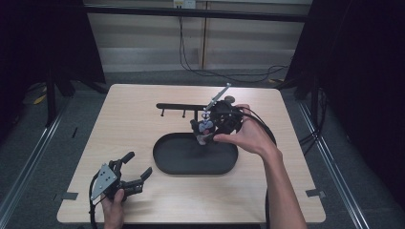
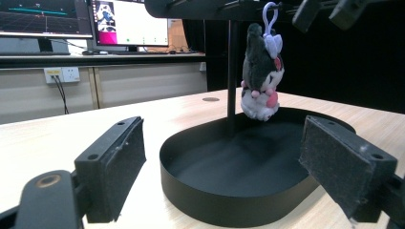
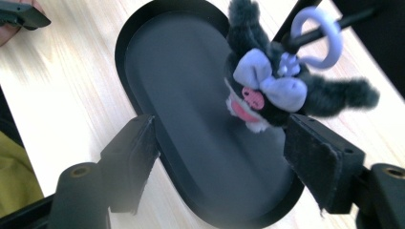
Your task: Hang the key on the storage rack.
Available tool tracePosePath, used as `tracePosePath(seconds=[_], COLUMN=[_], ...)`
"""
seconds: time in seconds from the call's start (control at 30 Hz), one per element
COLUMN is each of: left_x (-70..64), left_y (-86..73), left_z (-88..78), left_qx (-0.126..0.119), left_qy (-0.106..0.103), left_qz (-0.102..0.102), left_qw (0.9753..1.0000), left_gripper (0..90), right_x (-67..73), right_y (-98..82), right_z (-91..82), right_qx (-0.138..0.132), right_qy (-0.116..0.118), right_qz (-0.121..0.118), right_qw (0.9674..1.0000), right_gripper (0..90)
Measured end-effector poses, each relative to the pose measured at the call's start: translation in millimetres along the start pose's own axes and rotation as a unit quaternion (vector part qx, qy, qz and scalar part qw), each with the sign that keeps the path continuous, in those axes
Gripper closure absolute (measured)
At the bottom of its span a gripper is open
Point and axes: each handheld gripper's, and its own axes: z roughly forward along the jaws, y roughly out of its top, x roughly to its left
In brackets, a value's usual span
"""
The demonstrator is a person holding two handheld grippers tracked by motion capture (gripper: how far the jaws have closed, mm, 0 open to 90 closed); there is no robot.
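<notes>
A plush toy (image 2: 260,71) hangs by its ring from the rack (image 1: 184,106) over the black tray (image 1: 165,160). The right gripper (image 3: 222,157), fingers released, seems just short of it; the left gripper (image 1: 137,171) rests released on the near-left desk (image 1: 129,119).

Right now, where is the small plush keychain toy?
The plush toy hangs by its pale ring from the black rack, above the far right end of the black tray, just beyond the open right gripper.
</notes>
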Motion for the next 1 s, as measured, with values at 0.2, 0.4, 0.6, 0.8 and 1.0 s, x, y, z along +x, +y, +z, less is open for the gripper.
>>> tracePosePath(seconds=[0.2,0.4,0.6,0.8,1.0], left_x=[0.0,0.1,0.1,0.0,0.0], left_y=[0.0,0.0,0.0,0.0,0.0], left_z=[0.0,0.0,0.1,0.0,0.1], left_qx=[0.000,0.001,0.001,0.000,0.000], left_qy=[0.000,0.000,0.000,0.000,0.000], left_qz=[0.000,0.000,0.000,0.000,0.000], left_qw=[1.0000,1.0000,1.0000,1.0000,1.0000], left_gripper=[15.4,15.4,15.4,15.4,15.4], right_x=[8.7,21.0,32.9,46.3,59.2], right_y=[-27.4,-57.3,-85.6,-114.8,-139.7], right_z=[10.4,22.5,38.4,52.2,68.3], right_qx=[-0.064,-0.136,-0.180,-0.230,-0.258], right_qy=[0.001,-0.019,-0.043,-0.111,-0.205], right_qz=[0.016,0.040,0.066,0.085,0.092], right_qw=[0.9978,0.9898,0.9806,0.9630,0.9395], right_gripper=[21.6,16.5,13.8,13.8,14.6])
